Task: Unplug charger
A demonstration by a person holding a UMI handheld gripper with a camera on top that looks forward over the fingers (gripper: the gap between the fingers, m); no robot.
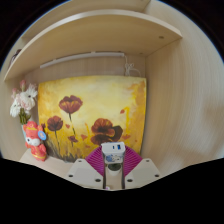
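Observation:
A small white charger block (114, 151) with blue print on its face sits between my two fingers, and both magenta pads (97, 160) press against its sides. My gripper (113, 156) is shut on it and holds it in front of the poppy painting, inside a wooden shelf niche. A grey rounded part (113, 171) shows just below the block between the fingers. No socket or cable is visible.
A yellow painting with dark red poppies (95, 108) leans against the back of the niche. Two small figurines (24, 104) (36, 141) stand at the left. A wooden shelf board (90, 32) runs overhead and a wooden side wall (186, 100) closes the right.

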